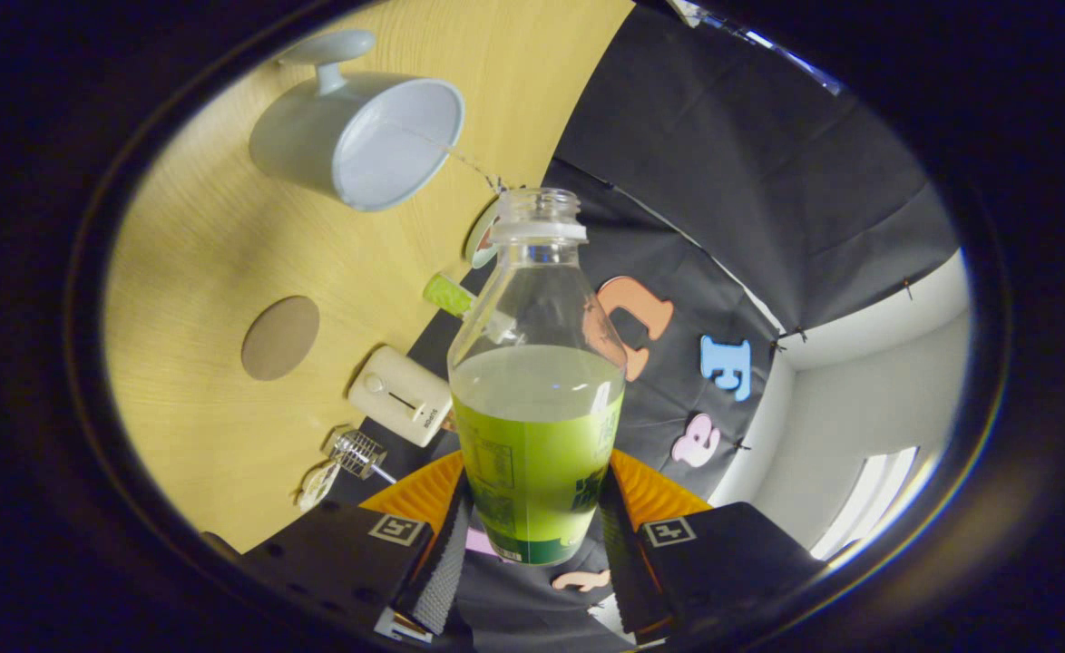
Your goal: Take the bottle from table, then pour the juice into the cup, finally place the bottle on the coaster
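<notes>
Wooden tabletop (215, 272) tilted across my view. My gripper (532, 535) pinched the bottle (532, 381) between both fingers, a thin stream arcing from its mouth into the cup (360, 136). Pouring looked underway; next I would right it and seek the coaster (280, 337).

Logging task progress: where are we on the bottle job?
Done: the bottle is off the table, uncapped, gripped between the fingers of the gripper. In hand: it is tilted toward the white cup, a thin stream running from its mouth to the cup. Left: finish pouring, then set it on the round coaster.
</notes>
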`<act>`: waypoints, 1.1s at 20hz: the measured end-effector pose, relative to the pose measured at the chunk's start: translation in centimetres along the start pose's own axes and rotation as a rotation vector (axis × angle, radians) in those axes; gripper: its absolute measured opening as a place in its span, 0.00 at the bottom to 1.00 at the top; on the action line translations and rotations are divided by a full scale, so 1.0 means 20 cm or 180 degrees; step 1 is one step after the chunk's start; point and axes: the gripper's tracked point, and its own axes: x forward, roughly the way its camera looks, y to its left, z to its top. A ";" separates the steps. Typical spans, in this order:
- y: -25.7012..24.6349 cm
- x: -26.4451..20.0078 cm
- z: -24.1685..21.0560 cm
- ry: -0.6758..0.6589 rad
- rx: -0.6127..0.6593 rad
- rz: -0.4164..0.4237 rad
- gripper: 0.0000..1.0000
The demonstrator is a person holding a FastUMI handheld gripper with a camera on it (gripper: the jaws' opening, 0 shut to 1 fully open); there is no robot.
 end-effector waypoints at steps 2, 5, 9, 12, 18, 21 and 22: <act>-0.01 0.02 0.01 -0.0013 -0.0024 -0.0011 0.73; -0.01 0.02 0.02 -0.0011 -0.0034 -0.0011 0.73; 0.01 0.01 0.02 -0.0015 -0.0020 -0.0017 0.73; 0.00 0.04 0.01 -0.0007 0.0011 -0.0019 0.73; 0.02 0.04 -0.03 0.0049 0.0156 0.0040 0.73; 0.08 0.05 -0.04 0.0093 0.0258 0.0143 0.73; 0.07 0.04 -0.04 0.0103 0.0293 0.0149 0.73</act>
